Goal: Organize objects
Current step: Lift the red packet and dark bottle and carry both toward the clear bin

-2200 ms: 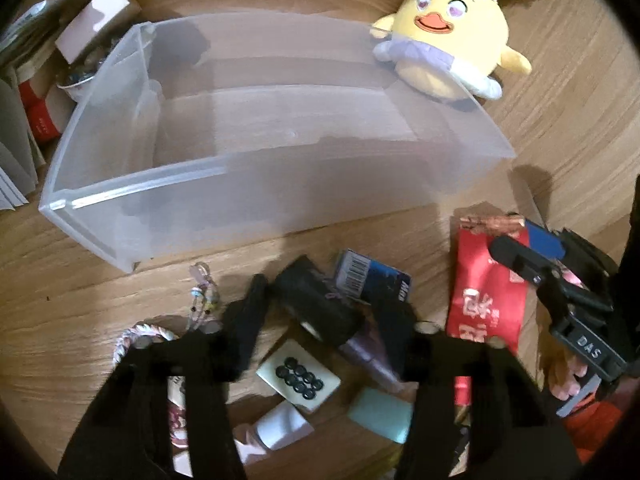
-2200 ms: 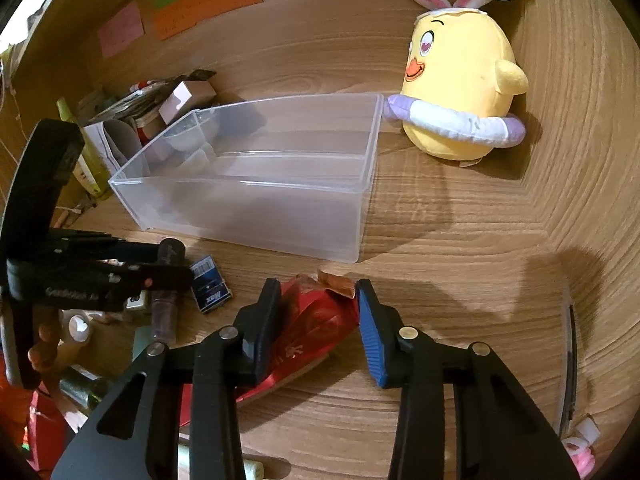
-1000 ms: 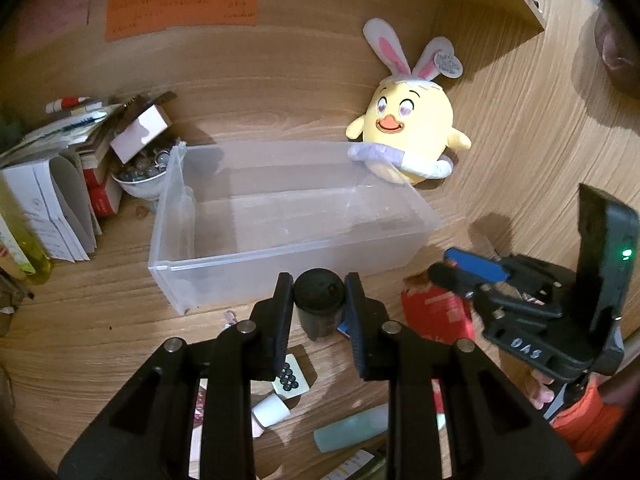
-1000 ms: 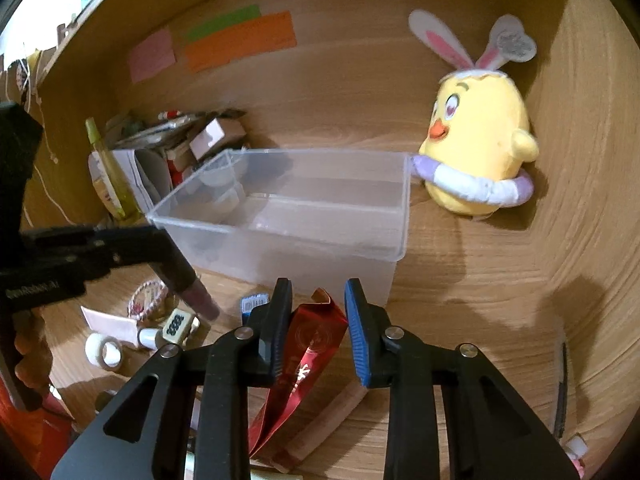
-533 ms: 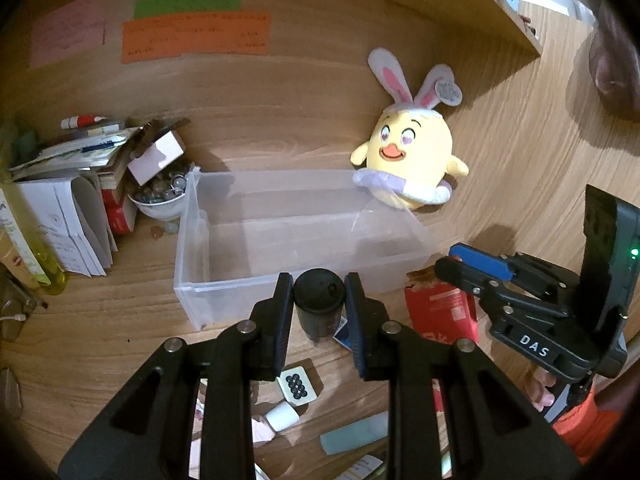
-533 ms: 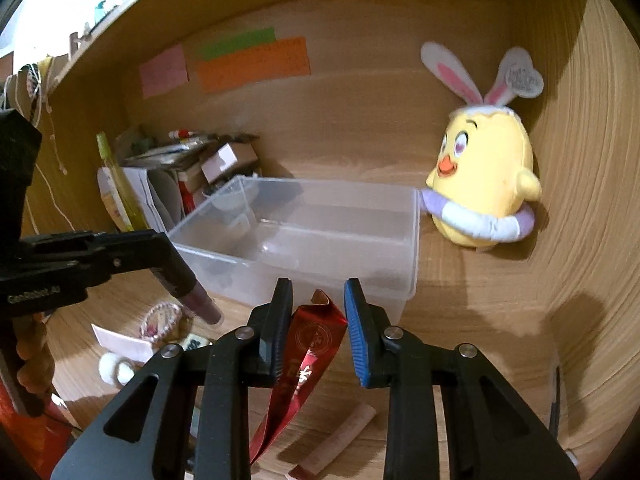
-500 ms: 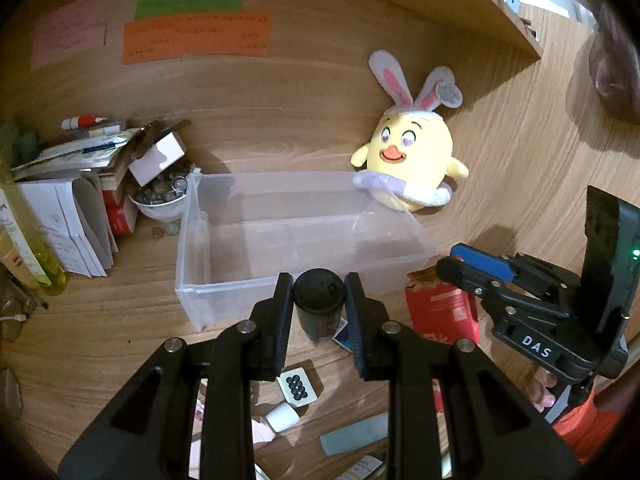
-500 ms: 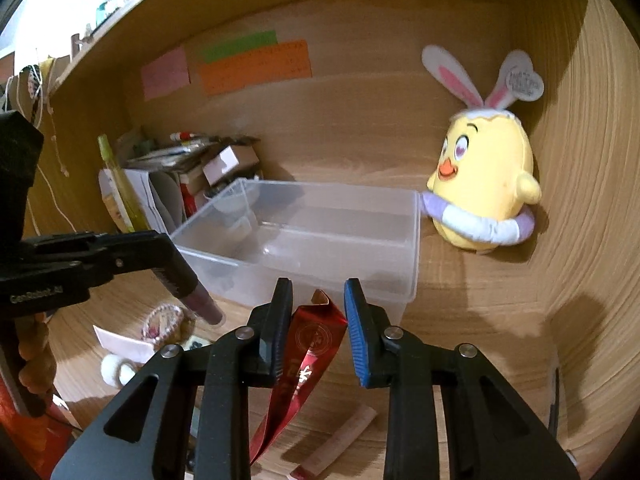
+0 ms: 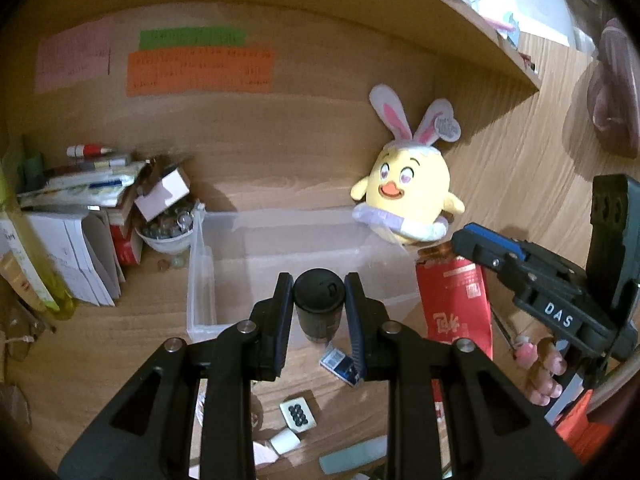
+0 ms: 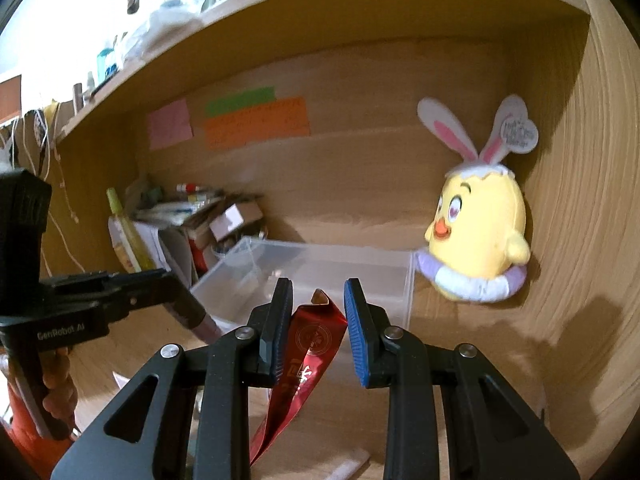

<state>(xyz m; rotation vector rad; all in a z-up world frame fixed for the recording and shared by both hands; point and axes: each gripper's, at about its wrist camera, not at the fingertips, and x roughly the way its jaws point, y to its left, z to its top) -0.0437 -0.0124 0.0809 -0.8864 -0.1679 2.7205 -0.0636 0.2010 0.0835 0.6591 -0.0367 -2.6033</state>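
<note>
My left gripper (image 9: 319,310) is shut on a small dark tube with a black cap (image 9: 319,304) and holds it in the air over the near wall of the clear plastic bin (image 9: 248,236). My right gripper (image 10: 318,328) is shut on a red foil packet (image 10: 308,344), which hangs down from the jaws above the desk, just in front of the bin (image 10: 360,272). In the left wrist view the packet (image 9: 456,308) hangs at the bin's right end. The bin looks empty.
A yellow plush chick with rabbit ears (image 9: 404,196) leans against the bin's far right corner. Papers, a box and a bowl of small items (image 9: 164,232) crowd the left. A barcode card (image 9: 338,362), a tile with dots (image 9: 298,414) and other small items lie on the desk below.
Both grippers have risen higher above the desk with their loads. The bin and the loose items look smaller and farther below.
</note>
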